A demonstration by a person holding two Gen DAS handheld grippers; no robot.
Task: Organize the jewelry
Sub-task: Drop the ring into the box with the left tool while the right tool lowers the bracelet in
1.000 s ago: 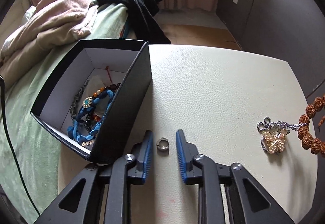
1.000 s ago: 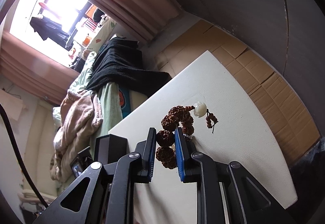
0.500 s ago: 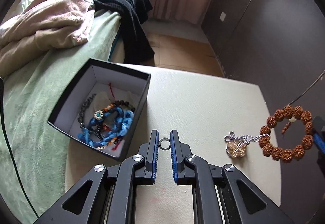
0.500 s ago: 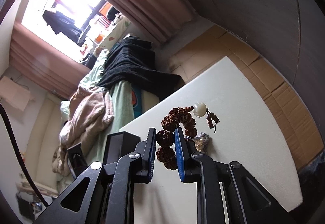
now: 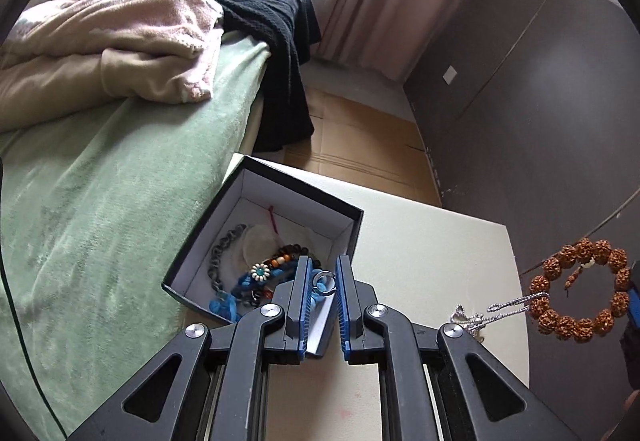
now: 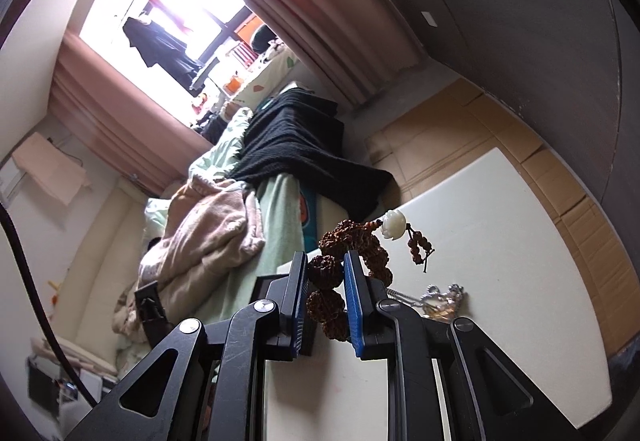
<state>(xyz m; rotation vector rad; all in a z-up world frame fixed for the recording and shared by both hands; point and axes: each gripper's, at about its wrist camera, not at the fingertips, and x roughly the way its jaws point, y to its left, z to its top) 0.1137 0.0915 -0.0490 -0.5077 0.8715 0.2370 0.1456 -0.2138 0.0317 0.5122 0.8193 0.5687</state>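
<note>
The left hand-held gripper [image 5: 323, 283] pinched the ring [image 5: 325, 278] right above the box [image 5: 352, 219], nearer it than the right hand-held gripper [image 6: 326, 283], which clamped the bracelet [image 6: 348, 241] over the table [image 6: 500, 241].

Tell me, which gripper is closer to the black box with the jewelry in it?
Left. The left gripper hangs over the black box; the right gripper is off beside it.
</note>
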